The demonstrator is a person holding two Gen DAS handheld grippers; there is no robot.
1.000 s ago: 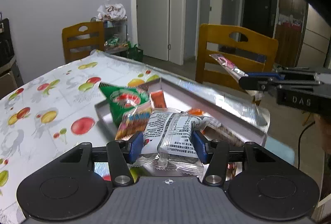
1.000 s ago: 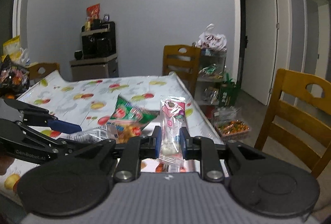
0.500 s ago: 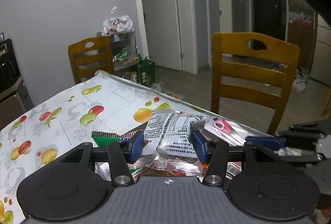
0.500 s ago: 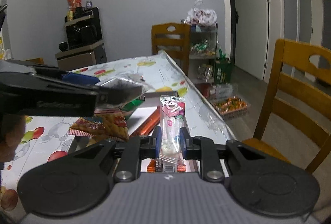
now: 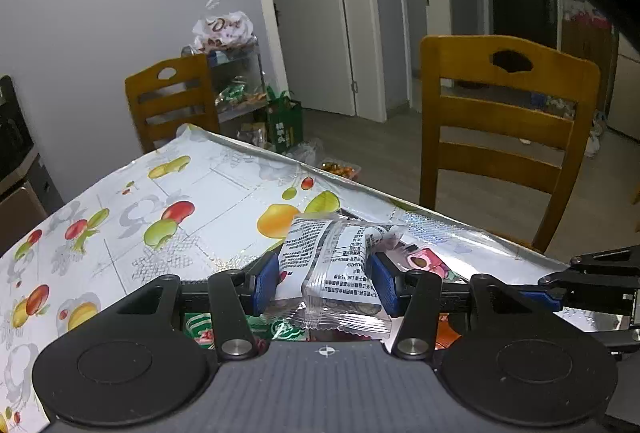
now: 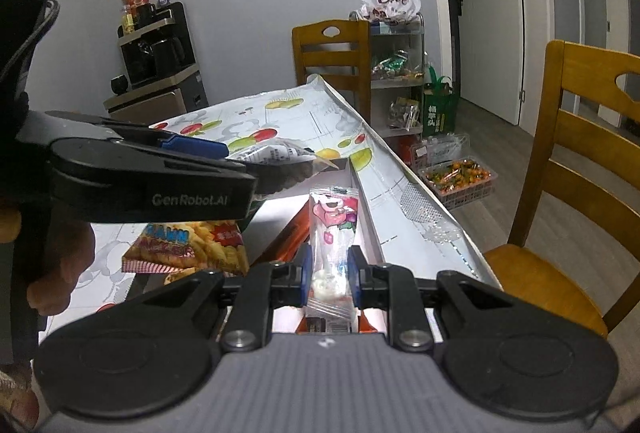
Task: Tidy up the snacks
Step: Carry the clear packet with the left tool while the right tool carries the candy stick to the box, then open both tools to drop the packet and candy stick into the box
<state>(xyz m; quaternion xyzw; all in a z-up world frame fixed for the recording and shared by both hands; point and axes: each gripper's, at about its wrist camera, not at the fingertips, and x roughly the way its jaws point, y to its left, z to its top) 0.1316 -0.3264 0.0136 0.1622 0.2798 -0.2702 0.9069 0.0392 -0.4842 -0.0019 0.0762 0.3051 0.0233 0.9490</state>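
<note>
Two packets in hand: our left gripper (image 5: 326, 283) clamps the clear printed packet (image 5: 336, 269), the right gripper (image 6: 329, 275) pinches the pink candy sleeve (image 6: 332, 229) (near-closed). Above the tray (image 6: 366, 209), we lower both toward twelve o'clock before releasing.

Both views ride low behind their own tool, close over the desk (image 5: 120, 201) and tilted downward. The left wrist view looks past the left tool (image 5: 326, 285) across the desk's corner toward a wooden chair (image 5: 508, 137) and white doors. The right wrist view looks past the right tool (image 6: 329, 275) along the desk's long edge toward a grey wall. Both share the fruit-print desk cover, the far chair (image 6: 332, 61), and the snack shelf (image 6: 396, 73); each also catches the other tool at its side.
</note>
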